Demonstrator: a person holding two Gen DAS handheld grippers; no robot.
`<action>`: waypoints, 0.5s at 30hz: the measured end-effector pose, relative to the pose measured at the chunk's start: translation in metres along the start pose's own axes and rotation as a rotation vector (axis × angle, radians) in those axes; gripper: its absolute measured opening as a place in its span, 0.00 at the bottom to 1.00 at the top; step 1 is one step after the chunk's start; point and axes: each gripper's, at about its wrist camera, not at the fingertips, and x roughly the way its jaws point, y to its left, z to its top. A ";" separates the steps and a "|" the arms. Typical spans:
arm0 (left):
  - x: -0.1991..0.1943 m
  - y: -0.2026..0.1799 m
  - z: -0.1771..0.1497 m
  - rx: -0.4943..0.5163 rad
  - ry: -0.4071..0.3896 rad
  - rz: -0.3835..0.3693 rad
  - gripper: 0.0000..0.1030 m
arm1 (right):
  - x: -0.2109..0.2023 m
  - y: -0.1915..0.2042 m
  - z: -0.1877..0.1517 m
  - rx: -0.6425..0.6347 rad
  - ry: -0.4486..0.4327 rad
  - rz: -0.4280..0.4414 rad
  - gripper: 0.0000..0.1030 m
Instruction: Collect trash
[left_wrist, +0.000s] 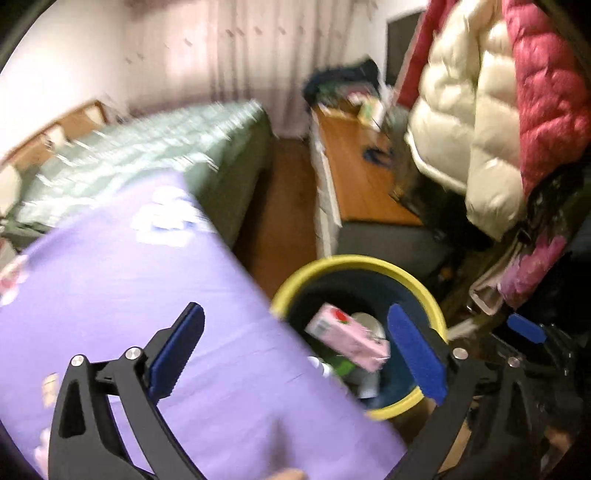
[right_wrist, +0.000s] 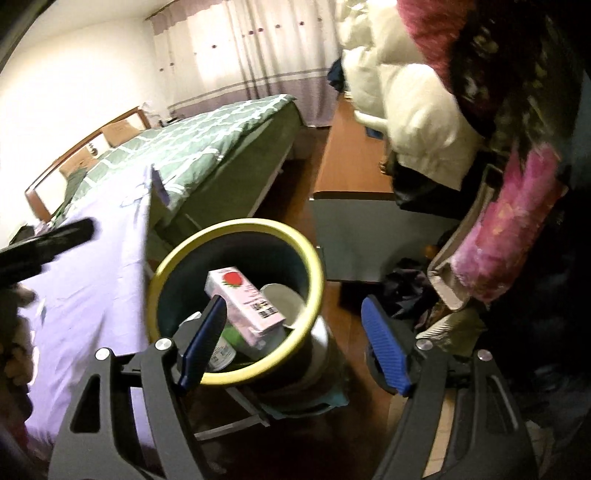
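A dark bin (right_wrist: 236, 301) with a yellow rim stands on the floor beside the purple sheet (left_wrist: 122, 295). Inside, a pink carton (right_wrist: 245, 306) with a strawberry picture lies tilted on top of a white container (right_wrist: 284, 301); below it sits more trash I can't make out. My left gripper (left_wrist: 297, 354) is spread wide and empty, and so is my right gripper (right_wrist: 295, 343). The left view is smeared, and coats (left_wrist: 480, 110) hide the room's right side.
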 end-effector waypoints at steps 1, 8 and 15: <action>-0.017 0.012 -0.006 -0.006 -0.031 0.025 0.95 | -0.001 0.004 -0.001 -0.006 -0.001 0.006 0.70; -0.117 0.087 -0.053 -0.117 -0.120 0.139 0.95 | -0.036 0.058 -0.004 -0.116 -0.064 0.078 0.73; -0.214 0.128 -0.114 -0.212 -0.219 0.293 0.95 | -0.076 0.101 -0.010 -0.224 -0.145 0.112 0.77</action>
